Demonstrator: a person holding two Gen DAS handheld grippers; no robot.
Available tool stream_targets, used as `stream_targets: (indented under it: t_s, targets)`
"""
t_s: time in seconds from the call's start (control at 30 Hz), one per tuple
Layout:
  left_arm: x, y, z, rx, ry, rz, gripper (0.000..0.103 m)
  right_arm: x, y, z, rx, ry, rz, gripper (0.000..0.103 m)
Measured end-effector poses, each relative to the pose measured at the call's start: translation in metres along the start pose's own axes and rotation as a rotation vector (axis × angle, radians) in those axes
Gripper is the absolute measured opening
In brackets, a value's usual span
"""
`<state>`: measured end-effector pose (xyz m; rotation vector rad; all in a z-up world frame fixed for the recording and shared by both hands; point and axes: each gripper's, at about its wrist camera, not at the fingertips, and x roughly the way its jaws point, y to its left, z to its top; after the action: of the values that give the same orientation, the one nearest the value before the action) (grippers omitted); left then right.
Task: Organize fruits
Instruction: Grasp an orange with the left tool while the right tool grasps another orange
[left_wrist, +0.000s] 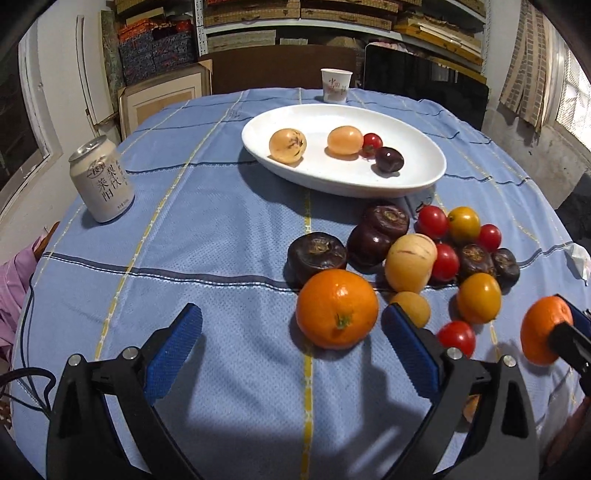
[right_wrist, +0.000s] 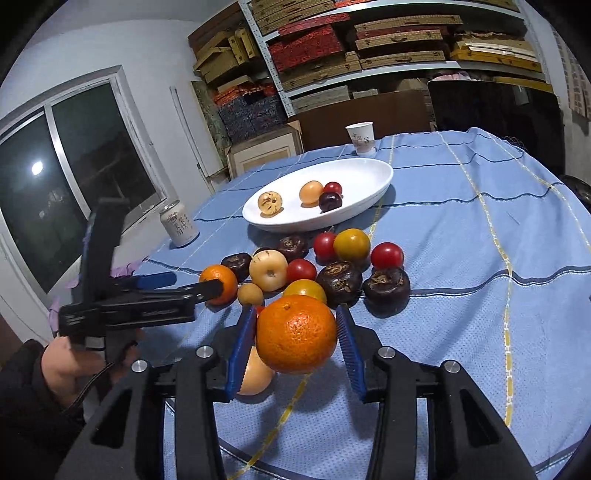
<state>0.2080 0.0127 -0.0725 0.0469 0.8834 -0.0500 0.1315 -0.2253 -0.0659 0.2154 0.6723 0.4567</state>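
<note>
A white oval plate (left_wrist: 413, 184) (right_wrist: 373, 184) holds two pale orange fruits, a red cherry tomato and a dark fruit. In front of it lies a pile of fruit (left_wrist: 424, 247) (right_wrist: 314, 266): dark water chestnuts, red and yellow tomatoes, pale fruits. My left gripper (left_wrist: 291, 332) is open above the blue cloth, with an orange (left_wrist: 337, 309) (right_wrist: 218, 283) lying between its fingertips. My right gripper (right_wrist: 295, 332) is shut on another orange (right_wrist: 296, 334) (left_wrist: 543, 330) and holds it above the cloth, near the pile.
A drink can (left_wrist: 101, 179) (right_wrist: 179, 224) stands at the left of the table (left_wrist: 207, 240). A paper cup (left_wrist: 335, 85) (right_wrist: 361, 137) stands behind the plate. Shelves of boxes and a window lie beyond.
</note>
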Motion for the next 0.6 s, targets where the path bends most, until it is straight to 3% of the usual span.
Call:
stream_targets:
  t_s: [0.27,0.33,0.4,0.47,0.6]
  targets:
    - [0.011,0.000,0.002,0.000,0.016,0.005,0.096,0.000,-0.003,-0.001,0.013,0.006,0.022,0.045]
    - [0.011,0.001,0.002,-0.005,0.009,-0.034,0.083,0.000,-0.003,-0.001,0.017,0.003,0.024,0.045]
    - [0.011,0.000,0.002,-0.005,0.012,-0.077,0.058,-0.001,-0.003,-0.001,0.021,-0.002,0.025,0.045]
    - [0.008,-0.004,0.001,0.009,0.011,-0.107,0.045,-0.002,-0.004,-0.001,0.022,-0.006,0.025,0.045]
    - [-0.001,-0.008,-0.006,0.021,0.008,-0.115,0.045,-0.004,-0.005,-0.001,0.026,-0.014,0.026,0.045]
